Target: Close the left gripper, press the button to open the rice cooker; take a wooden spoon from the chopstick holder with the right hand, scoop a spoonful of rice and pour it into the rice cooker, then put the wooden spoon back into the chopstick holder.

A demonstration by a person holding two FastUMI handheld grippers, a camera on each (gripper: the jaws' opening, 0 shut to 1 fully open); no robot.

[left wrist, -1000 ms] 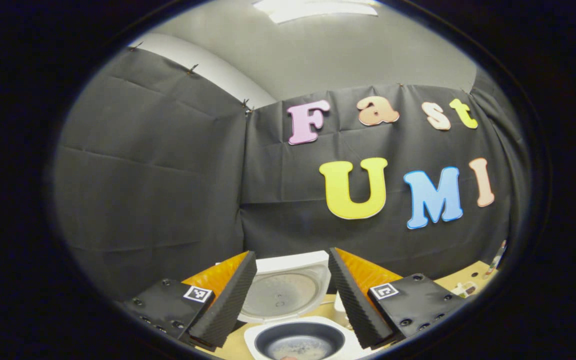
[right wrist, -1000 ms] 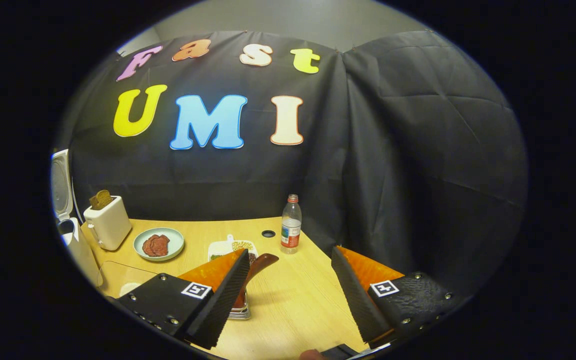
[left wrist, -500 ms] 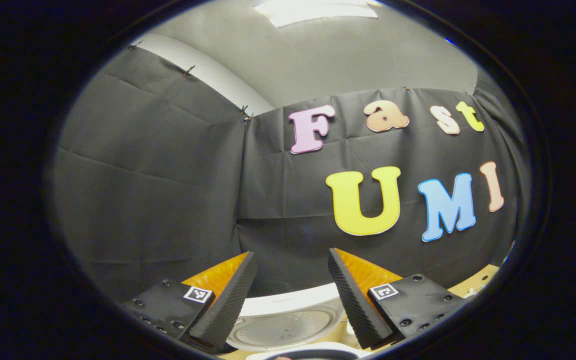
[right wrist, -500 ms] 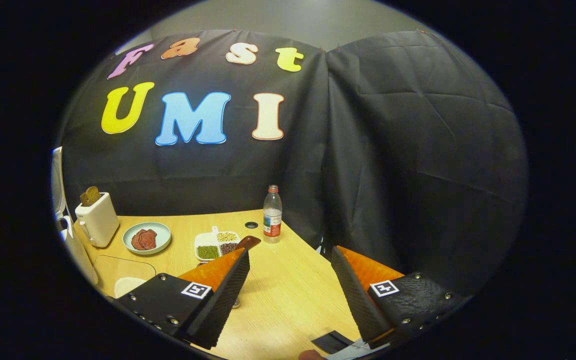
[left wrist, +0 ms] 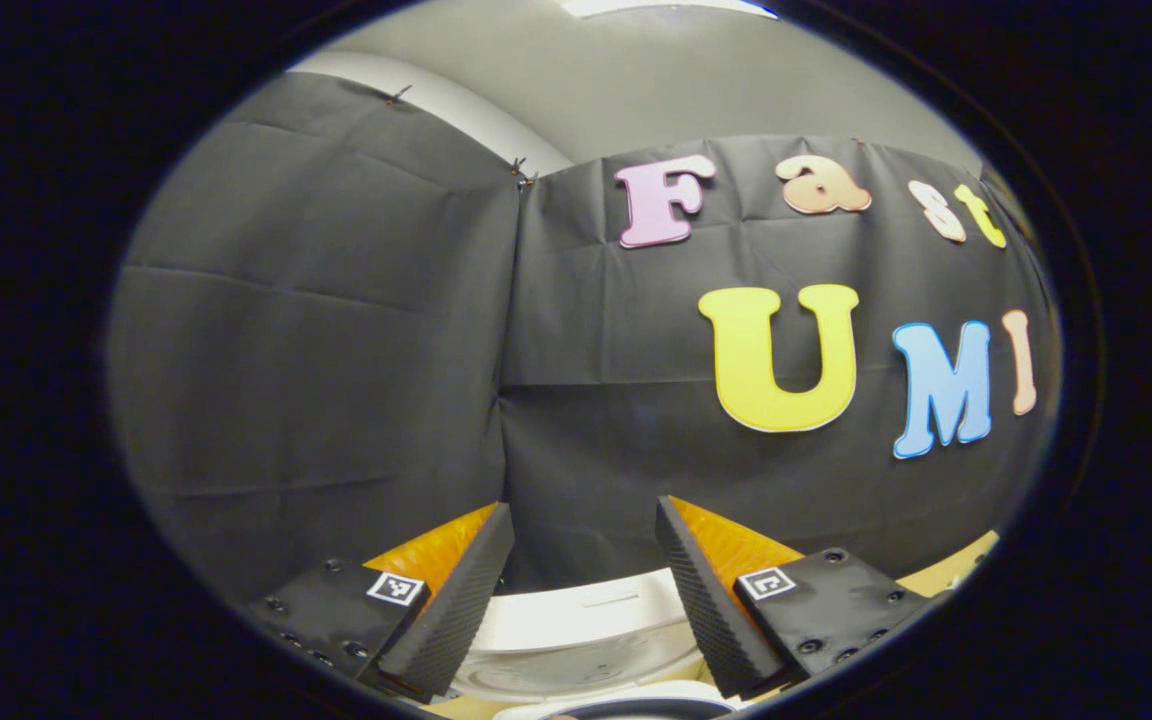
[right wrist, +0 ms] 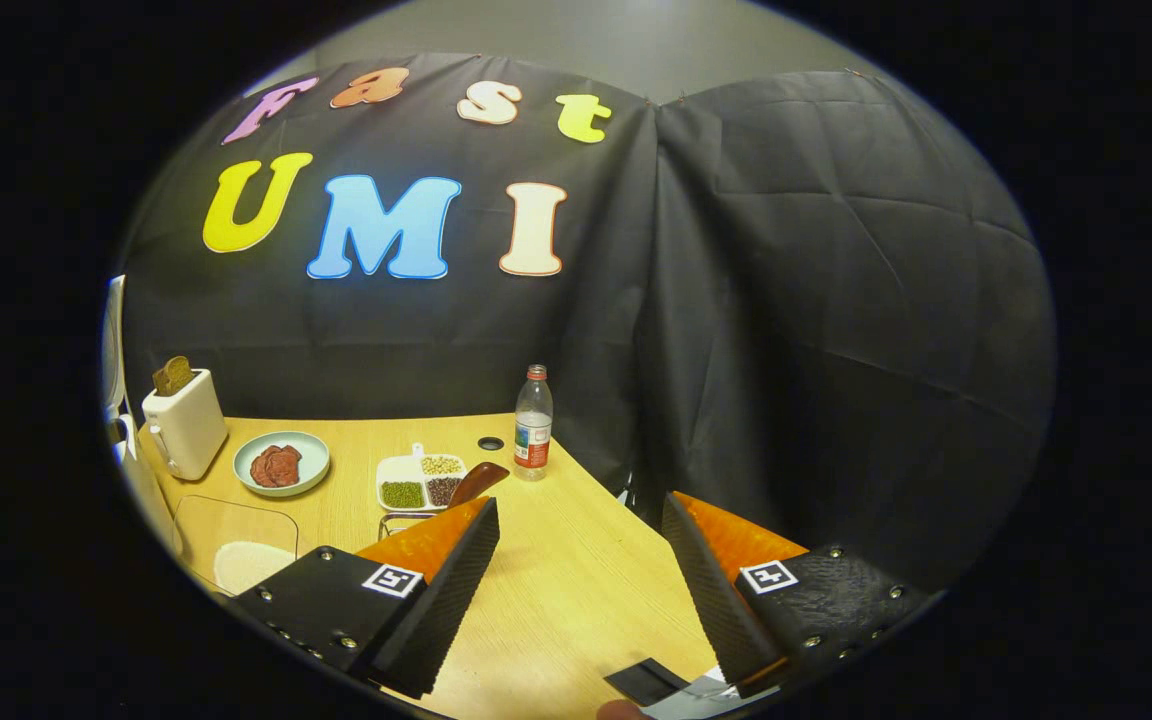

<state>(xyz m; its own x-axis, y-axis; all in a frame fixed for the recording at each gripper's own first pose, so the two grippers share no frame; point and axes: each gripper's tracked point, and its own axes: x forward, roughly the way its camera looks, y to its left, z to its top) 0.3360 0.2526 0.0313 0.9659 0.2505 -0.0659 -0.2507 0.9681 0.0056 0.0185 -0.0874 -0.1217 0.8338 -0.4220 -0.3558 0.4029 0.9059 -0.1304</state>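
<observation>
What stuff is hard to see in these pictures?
- Rice cooker, left gripper view: its pot is cut off by the bottom edge, so the rice inside can't be judged.
- Chopstick holder, right gripper view: mostly hidden behind the right claw's finger.
- Wooden spoon: its lower part is hidden too.

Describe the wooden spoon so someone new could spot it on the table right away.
On the wooden table, find the clear water bottle near the back wall. Just beside it sits a white divided dish of beans. The wooden spoon rises next to that dish: the one dark brown, glossy, rounded thing standing upright.
</observation>
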